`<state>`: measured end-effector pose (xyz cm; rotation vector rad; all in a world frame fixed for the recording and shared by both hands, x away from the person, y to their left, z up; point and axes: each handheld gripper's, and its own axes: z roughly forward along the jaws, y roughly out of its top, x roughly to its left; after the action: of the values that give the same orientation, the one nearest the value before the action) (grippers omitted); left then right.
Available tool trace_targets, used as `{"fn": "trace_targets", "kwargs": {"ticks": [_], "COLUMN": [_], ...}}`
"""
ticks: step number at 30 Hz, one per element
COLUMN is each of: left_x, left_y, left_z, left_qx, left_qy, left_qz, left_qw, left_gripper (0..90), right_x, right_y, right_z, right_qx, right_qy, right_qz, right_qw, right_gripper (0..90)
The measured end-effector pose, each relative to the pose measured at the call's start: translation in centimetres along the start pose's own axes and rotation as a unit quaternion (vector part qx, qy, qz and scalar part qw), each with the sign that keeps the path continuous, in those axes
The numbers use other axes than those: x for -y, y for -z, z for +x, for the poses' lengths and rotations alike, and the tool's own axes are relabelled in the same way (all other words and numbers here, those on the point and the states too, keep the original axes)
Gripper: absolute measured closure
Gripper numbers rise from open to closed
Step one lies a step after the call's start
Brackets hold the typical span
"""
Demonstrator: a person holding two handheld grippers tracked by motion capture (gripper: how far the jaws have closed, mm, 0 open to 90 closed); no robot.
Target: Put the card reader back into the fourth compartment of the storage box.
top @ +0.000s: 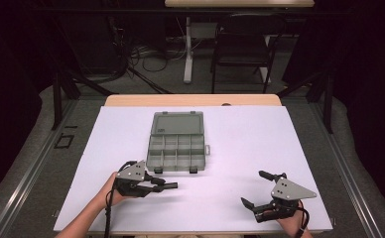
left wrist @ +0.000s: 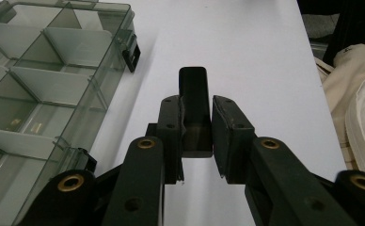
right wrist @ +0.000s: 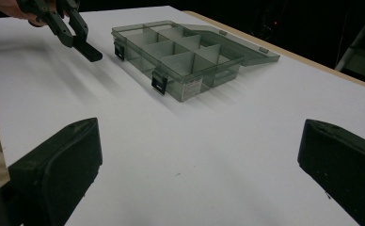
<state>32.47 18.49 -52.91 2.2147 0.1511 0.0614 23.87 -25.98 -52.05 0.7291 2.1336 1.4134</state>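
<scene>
At the centre of the white table (top: 240, 148) we see a clear grey plastic organiser box (top: 176, 148), its lid (top: 176, 123) thrown fully open and lying flat toward the far side. The tray of divided compartments sits nearer us, and as far as we can make out the compartments hold nothing (one or two faint specks in the left gripper view are too small to identify). Two dark latches (top: 193, 170) hang on the tray's near edge.

Just in front of the box's near-left corner we find the left gripper (top: 173, 186), held in the person's left hand (top: 112, 191) and pointing right along the table. Its jaws are clenched on a small black block (left wrist: 194, 110), which sticks out beyond the tips; in the left gripper view the block sits squarely between the two pads, with the box's near wall just to the side. The right gripper view shows the same block (right wrist: 89, 52) hovering beside the box, not touching it.

Well apart, at the near right of the table, we see the right gripper (top: 256, 188) in the person's right hand (top: 292, 225). Its jaws are spread wide, released, with nothing between them but bare table surface.

Beyond the table's far edge stand a dark chair (top: 242, 47) and a tangle of cables (top: 146, 57) on the floor.
</scene>
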Motion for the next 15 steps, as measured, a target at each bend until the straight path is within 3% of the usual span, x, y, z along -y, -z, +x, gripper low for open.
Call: {"fn": "trace_targets", "kwargs": {"ticks": [7,15], "left_x": [-0.25,-0.62], "left_y": [0.21,0.23], "left_z": [-0.05,-0.3], "left_qx": [-0.019,-0.032], "left_qy": [0.013,0.014], "left_qz": [-0.013,-0.015], "left_qw": [0.9997,0.9993], "left_gripper": [74.3,74.3], "right_x": [0.02,0.01], "right_y": [0.01,0.01], "right_z": [-0.04,-0.05], "right_qx": [-0.001,0.0], "right_qy": [-0.001,-0.001], "right_qz": [0.0,0.0], "right_qw": [1.0,1.0], "right_gripper": [0.0,0.0]}}
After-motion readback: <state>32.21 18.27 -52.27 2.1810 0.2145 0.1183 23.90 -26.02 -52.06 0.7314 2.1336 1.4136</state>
